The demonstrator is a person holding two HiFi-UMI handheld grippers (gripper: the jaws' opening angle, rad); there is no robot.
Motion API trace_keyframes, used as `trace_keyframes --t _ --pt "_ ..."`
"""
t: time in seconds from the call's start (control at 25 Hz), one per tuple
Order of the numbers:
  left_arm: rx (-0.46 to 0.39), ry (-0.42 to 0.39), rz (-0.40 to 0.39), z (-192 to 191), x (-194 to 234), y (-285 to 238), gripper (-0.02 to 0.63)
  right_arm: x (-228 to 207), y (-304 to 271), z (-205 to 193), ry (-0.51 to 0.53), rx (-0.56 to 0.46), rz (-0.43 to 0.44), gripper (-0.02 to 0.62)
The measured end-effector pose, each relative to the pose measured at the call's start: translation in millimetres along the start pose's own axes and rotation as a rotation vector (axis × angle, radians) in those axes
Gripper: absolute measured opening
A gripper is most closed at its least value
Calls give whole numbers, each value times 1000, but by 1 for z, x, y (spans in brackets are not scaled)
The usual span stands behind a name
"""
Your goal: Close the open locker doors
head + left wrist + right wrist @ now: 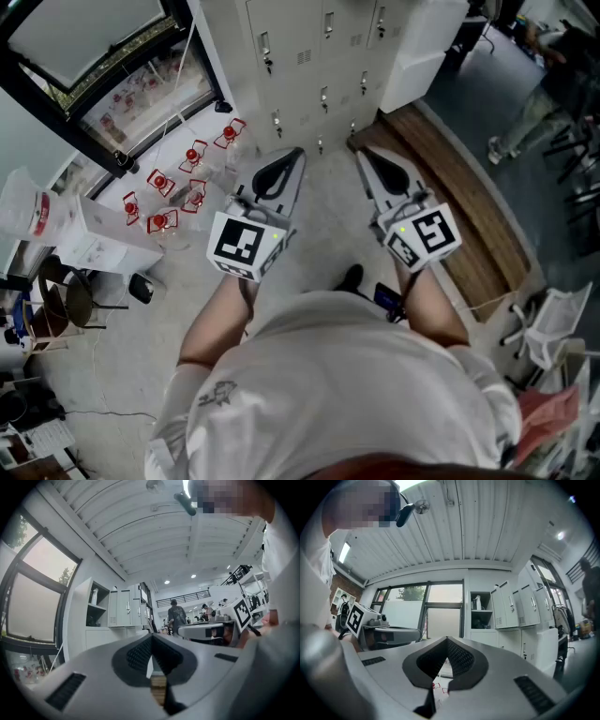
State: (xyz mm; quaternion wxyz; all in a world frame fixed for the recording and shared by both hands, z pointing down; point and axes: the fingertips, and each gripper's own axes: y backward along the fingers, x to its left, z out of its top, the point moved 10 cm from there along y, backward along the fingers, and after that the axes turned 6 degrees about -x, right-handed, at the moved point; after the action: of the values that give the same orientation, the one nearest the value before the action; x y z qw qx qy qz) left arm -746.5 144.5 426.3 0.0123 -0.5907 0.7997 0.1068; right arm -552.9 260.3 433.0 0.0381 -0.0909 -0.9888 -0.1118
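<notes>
Locker doors [323, 37]: ahead of you across the floor, well apart from both grippers. The ones that show sit flush in the locker bank [124, 607], so I judge little is left to shut, and no door is being pushed now.
Left gripper [281, 173]: level before your chest, jaws together with nothing between them. It has a grey moulded shell and dark ribbed pads meeting in a point.
Right gripper [380, 176]: just beside it and of the same build. Its jaws are pressed together and empty, aimed at the locker bank.
Floor [319, 253]: pale, speckled, concrete-like. Clear items with red parts [192, 195] lie to your left, below a black-framed window [443, 613].
Wooden platform [459, 197]: a brown planked strip along your right, running toward the locker bank.
Door surfaces: pale grey sheet metal, flat rectangles with small handles and vent slots, stacked in rows.
Open compartment [481, 607]: at the window end of the bank, with a bottle [477, 603] on its shelf. You cannot tell from here whether a door hangs off it. If one does, that is your job, and you would need to step closer first.
</notes>
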Motion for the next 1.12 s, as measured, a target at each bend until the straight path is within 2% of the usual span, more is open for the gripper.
trace_keyframes --t 0.56,0.84,1.12 --pt "-2 31 -13 -7 3 -43 -2 -36 -6 -11 -1 -2 2 -3" --pt "9 36 -26 -15 -2 -92 -2 -86 -4 -15 -20 -1 3 -3" --pt "17 44 -27 -31 -11 -164 -2 -162 -1 -24 -44 -16 25 -3"
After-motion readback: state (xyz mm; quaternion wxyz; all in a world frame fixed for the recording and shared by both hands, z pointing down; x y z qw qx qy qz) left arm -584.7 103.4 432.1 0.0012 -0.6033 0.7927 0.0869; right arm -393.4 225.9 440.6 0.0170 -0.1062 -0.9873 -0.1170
